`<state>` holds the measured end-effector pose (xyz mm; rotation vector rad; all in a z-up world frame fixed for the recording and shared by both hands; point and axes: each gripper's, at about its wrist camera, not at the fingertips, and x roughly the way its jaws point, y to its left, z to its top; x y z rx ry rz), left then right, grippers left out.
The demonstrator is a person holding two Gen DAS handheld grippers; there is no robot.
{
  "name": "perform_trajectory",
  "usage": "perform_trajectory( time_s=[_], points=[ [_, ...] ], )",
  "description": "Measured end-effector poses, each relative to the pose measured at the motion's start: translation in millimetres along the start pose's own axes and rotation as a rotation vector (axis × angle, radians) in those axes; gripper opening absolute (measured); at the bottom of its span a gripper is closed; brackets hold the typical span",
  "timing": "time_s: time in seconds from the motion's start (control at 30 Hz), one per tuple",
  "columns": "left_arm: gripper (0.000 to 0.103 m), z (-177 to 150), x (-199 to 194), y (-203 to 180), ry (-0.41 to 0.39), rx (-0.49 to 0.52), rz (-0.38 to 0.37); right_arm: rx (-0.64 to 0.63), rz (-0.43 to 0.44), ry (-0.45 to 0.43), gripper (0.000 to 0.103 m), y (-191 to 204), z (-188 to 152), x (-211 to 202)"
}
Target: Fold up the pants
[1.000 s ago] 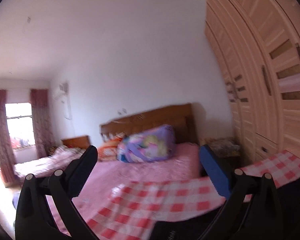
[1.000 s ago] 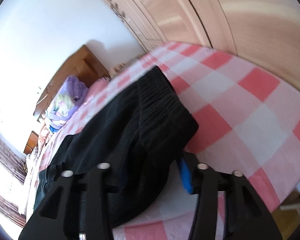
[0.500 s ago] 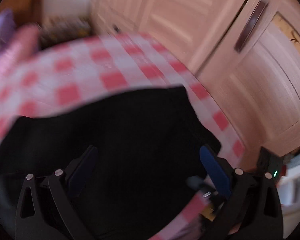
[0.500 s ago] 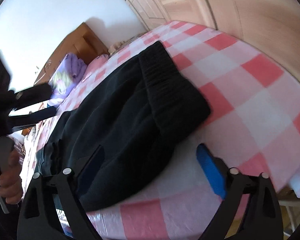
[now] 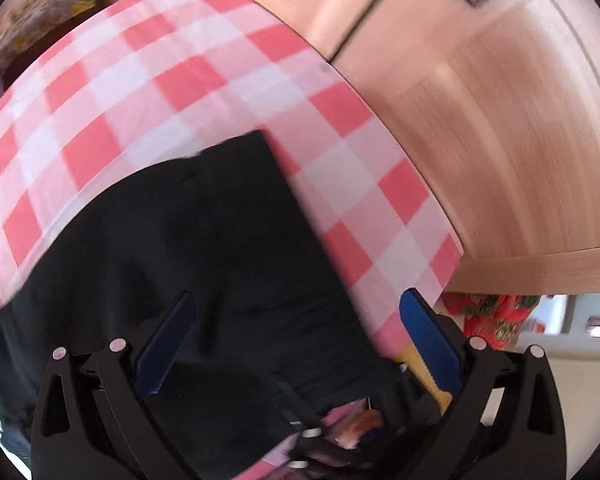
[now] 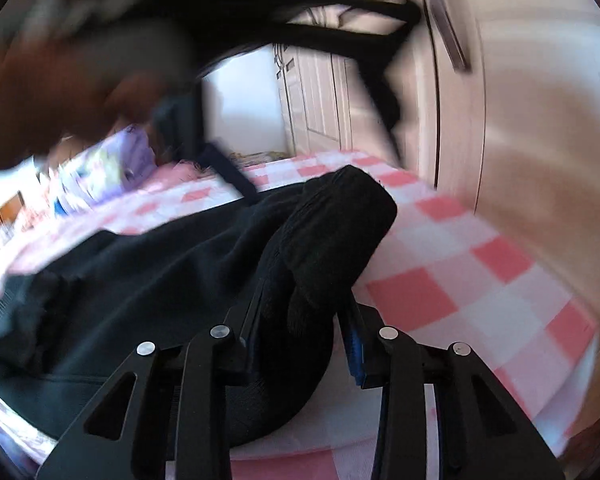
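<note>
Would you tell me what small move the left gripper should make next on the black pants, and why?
Probably close the left gripper on the pants beneath it. Its jaws stand wide open over the fabric near the checked cloth's edge, while the right gripper, whose jaws have just been closing, already pinches the ribbed cuff.

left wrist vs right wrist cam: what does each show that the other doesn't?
Left wrist only: the left tool, open above the black pants, and a red floral item past the table edge.

Right wrist only: the right tool, its jaws just closed onto a ribbed fold of the pants, a person's blurred hand up left, and bedding behind.

Both: the pants on the red-checked cloth and the wooden wardrobe.
</note>
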<state>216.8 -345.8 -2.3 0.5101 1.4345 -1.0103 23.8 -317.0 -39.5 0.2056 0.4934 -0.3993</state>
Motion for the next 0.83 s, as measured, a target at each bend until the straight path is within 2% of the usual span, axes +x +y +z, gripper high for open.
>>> perform_trajectory(
  time_s=[0.1,0.17,0.27,0.37,0.43,0.47,0.5,0.53,0.57,0.6,0.63,0.67,0.7,0.73,0.77,0.83],
  points=[
    [0.101,10.9,9.3,-30.7,0.081,0.076,0.103,-0.061,-0.041,-0.004,0.035,7.5,1.0,3.2],
    [0.101,15.8,27.6,-51.2,0.161,0.142,0.248,-0.091,-0.056,-0.01,0.035,11.7,1.1,3.2],
    [0.101,18.3,57.7,-71.2,0.264,0.226,0.415,-0.109,-0.062,-0.013,0.035,14.3,1.4,5.1],
    [0.101,16.9,94.2,-70.2,0.379,0.301,0.666,-0.126,-0.068,-0.016,0.035,9.8,2.0,2.8],
    [0.101,11.1,110.8,-60.4,0.455,0.319,0.733,-0.141,-0.075,-0.018,0.035,11.8,2.1,2.2],
    [0.093,7.4,115.7,-56.4,0.472,0.336,0.772,-0.148,-0.077,-0.011,0.035,13.7,1.7,3.3],
    [0.092,4.9,118.4,-54.2,0.469,0.359,0.81,-0.157,-0.071,-0.01,0.035,16.3,0.0,3.6],
    [0.09,2.4,117.5,-52.9,0.455,0.375,0.815,-0.174,-0.077,-0.014,0.036,19.7,-0.2,3.3],
    [0.075,-0.2,115.4,-53.0,0.448,0.39,0.811,-0.184,-0.077,-0.016,0.038,22.1,-0.8,1.2],
    [0.065,-3.3,112.1,-53.1,0.452,0.387,0.777,-0.191,-0.067,-0.016,0.044,24.1,-0.1,-1.2],
    [0.049,-5.2,108.2,-54.8,0.445,0.388,0.756,-0.198,-0.031,-0.01,0.063,25.5,0.8,-5.8],
    [0.041,-7.5,103.3,-56.6,0.433,0.396,0.757,-0.199,-0.006,-0.006,0.082,25.6,0.1,-10.0],
    [0.038,-9.6,94.6,-57.4,0.414,0.397,0.758,-0.199,0.037,0.003,0.091,24.8,-1.4,-15.7],
    [0.037,-10.7,86.6,-56.7,0.393,0.389,0.758,-0.194,0.041,0.006,0.096,22.7,-4.1,-22.1],
    [0.036,-11.7,77.5,-55.9,0.372,0.38,0.753,-0.163,0.042,0.01,0.096,14.9,-11.0,-31.9],
    [0.036,-17.1,51.8,-53.3,0.32,0.358,0.716,-0.076,0.099,0.068,0.096,-0.5,-20.6,-37.3]
  ],
)
